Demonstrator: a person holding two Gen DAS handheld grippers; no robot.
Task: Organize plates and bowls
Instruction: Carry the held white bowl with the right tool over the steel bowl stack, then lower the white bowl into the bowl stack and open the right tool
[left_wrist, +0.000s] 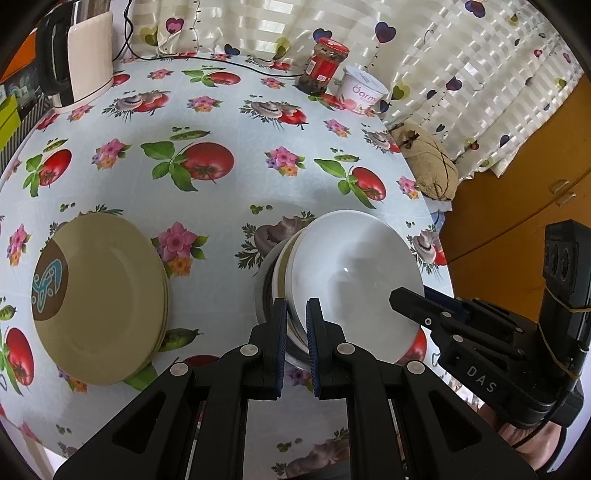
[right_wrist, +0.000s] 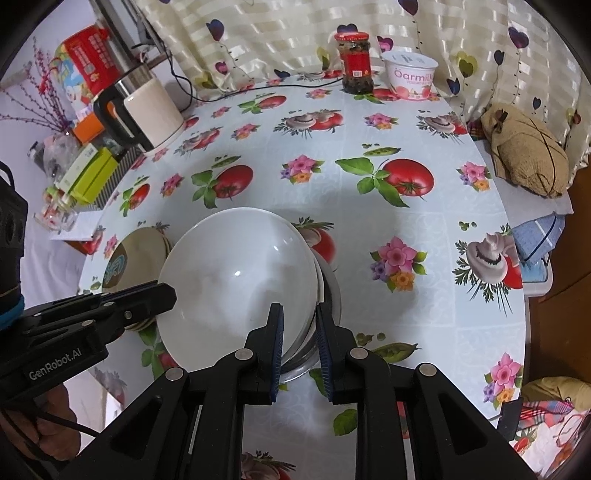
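A white bowl (left_wrist: 354, 266) (right_wrist: 236, 273) sits tilted on top of a stack of bowls (left_wrist: 275, 273), whose lowest one is steel (right_wrist: 330, 291). My left gripper (left_wrist: 297, 306) (right_wrist: 170, 291) is shut on the white bowl's left rim. My right gripper (right_wrist: 300, 308) (left_wrist: 410, 302) straddles the opposite rim, with one pad inside the bowl and one outside, shut on it with a slightly wider gap. A stack of beige plates (left_wrist: 107, 291) (right_wrist: 142, 251) with a brown and blue motif lies on the table to the left of the bowls.
The table has a flowered oilcloth (right_wrist: 424, 229). At the back stand a kettle (right_wrist: 147, 110), a red-lidded jar (right_wrist: 354, 62) and a yoghurt tub (right_wrist: 410, 74). A burlap bag (right_wrist: 524, 151) lies past the right edge. Boxes (right_wrist: 88, 177) crowd the left side.
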